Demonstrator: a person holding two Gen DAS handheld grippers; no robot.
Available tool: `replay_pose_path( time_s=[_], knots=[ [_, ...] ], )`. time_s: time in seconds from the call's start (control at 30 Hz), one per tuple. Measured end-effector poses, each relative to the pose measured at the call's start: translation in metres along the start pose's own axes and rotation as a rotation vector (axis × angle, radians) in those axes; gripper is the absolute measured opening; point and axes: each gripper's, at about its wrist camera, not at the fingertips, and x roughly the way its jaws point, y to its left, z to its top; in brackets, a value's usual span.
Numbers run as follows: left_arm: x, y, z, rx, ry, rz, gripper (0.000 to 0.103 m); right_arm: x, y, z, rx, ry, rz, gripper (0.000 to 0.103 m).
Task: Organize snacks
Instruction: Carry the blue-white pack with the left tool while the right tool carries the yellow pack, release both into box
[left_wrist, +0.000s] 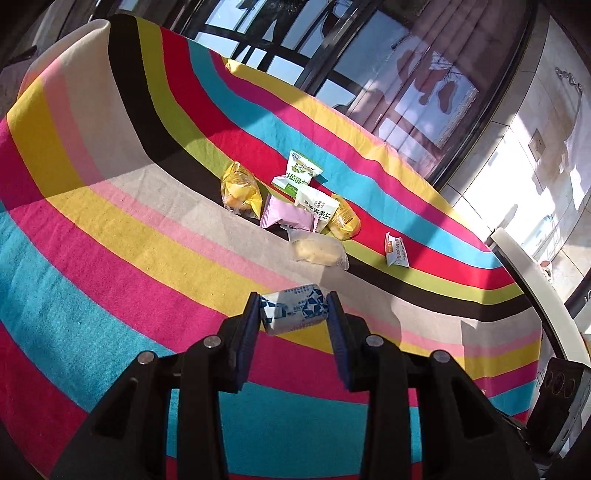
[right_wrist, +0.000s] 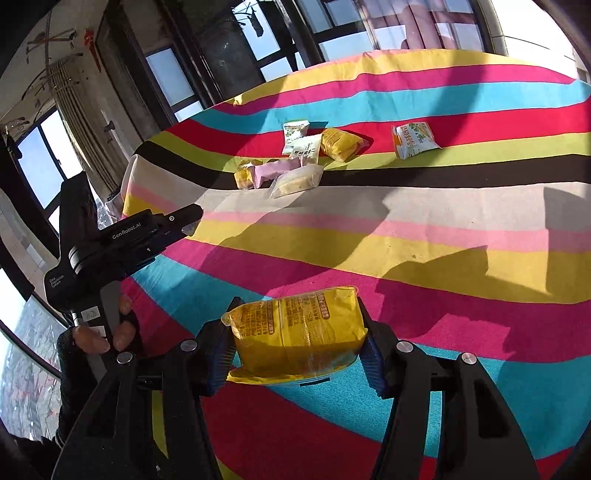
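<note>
Left wrist: left tool (left_wrist: 293, 314) grips blue-white packet (left_wrist: 293, 310).

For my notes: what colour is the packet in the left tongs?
White with dark blue shapes; left wrist view shows it best.

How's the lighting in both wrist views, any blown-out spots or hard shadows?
Left wrist: window area at right blown out; sun on the striped cloth, upper part in shade. Right wrist: hard dark shadows cross the cloth; left windows glare. Fisheye bends stripes in both.
</note>
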Motion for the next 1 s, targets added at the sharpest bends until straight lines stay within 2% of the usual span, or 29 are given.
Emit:
replay_pose_path(
  time_s=[0.23,0.47,1.0],
  knots=[
    [-0.053,0.024,-0.016,0.008,-0.04,0.018,0.036,0.007,0.021,-0.005,-0.035,0.024,0.029,0.057],
    [-0.091,0.047,-0.028,0.041,-0.038,0.058,0.036,0.016,0.049,-0.013,-0.102,0.061,0.05,0.057],
    [-0.151,0.111,-0.054,-0.054,-0.066,0.12,0.036,0.04,0.109,-0.024,-0.227,0.143,0.093,0.057]
  ],
)
